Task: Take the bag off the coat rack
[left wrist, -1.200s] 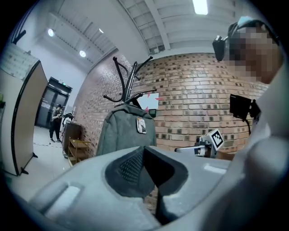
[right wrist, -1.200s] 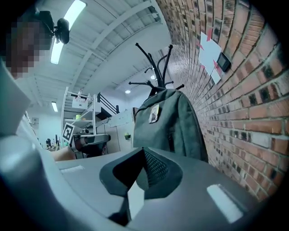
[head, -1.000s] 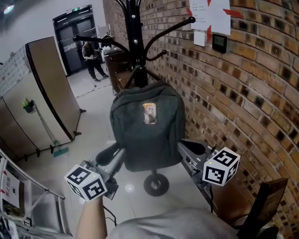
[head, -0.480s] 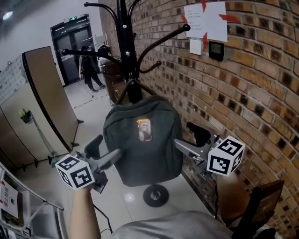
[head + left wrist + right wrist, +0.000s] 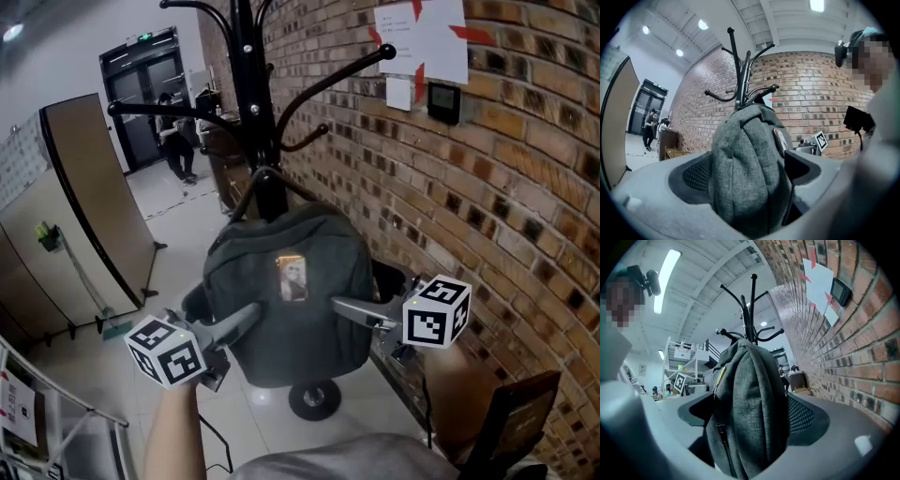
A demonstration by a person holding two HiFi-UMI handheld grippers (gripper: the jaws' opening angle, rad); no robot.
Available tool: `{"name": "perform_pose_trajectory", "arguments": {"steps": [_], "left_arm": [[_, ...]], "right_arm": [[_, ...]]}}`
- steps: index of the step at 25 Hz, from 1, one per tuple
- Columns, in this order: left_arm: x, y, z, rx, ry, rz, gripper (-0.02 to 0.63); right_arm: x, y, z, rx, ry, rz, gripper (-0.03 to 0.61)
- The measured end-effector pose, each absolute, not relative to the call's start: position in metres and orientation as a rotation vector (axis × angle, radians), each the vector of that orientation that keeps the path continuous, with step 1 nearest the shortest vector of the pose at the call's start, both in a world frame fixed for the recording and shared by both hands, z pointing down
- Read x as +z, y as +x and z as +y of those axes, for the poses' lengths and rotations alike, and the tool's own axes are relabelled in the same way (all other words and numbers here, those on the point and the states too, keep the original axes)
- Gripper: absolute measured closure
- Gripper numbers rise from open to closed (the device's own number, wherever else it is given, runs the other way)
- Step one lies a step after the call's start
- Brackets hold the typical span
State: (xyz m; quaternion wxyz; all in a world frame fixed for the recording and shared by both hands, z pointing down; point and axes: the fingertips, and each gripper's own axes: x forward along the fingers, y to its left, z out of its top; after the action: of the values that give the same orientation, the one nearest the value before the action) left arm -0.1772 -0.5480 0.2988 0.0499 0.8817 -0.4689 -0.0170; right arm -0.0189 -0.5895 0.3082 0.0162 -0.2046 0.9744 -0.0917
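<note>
A dark grey backpack (image 5: 291,309) with a small picture patch hangs by its top loop from the black coat rack (image 5: 248,94). My left gripper (image 5: 220,314) is at the bag's lower left side and its jaws are opening, with the bag's edge (image 5: 745,159) between them. My right gripper (image 5: 370,292) is at the lower right side, jaws also opening around the other edge (image 5: 750,404). In both gripper views dark gaps show beside the fabric, so neither pair of pads clamps it.
A brick wall (image 5: 487,216) with paper notices (image 5: 422,37) runs close on the right. The rack's round base (image 5: 314,398) stands on the tiled floor under the bag. A beige partition (image 5: 84,206) is at the left, and a person (image 5: 173,131) is far off by the doors.
Both grippers' jaws have spread from nearly closed to wide around the bag's lower sides. The bag still hangs on the rack; the view has tilted up a little.
</note>
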Motion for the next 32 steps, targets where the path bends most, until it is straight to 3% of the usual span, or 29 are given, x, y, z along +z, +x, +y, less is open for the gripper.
{"name": "perform_pose_trajectory", "arguments": {"steps": [4,14,22,32], "left_arm": [[0.3,-0.182,-0.55,-0.1,2.659,-1.468,0.204],[0.301,-0.179,-0.55,-0.1,2.631,-1.529,0.288],[0.296,-0.175,-0.544,-0.114,2.58,-1.549,0.324],[0.252,-0.166,-0.504,-0.173,2.647,-1.544,0.334]], "right_arm": [[0.314,-0.019,-0.593,-0.319,-0.666,3.019,0.127],[0.319,-0.024,-0.594,-0.282,-0.781,3.03,0.28],[0.311,-0.022,-0.586,-0.218,-0.851,2.986,0.351],[0.265,-0.015,-0.544,-0.096,-0.855,2.95,0.364]]}}
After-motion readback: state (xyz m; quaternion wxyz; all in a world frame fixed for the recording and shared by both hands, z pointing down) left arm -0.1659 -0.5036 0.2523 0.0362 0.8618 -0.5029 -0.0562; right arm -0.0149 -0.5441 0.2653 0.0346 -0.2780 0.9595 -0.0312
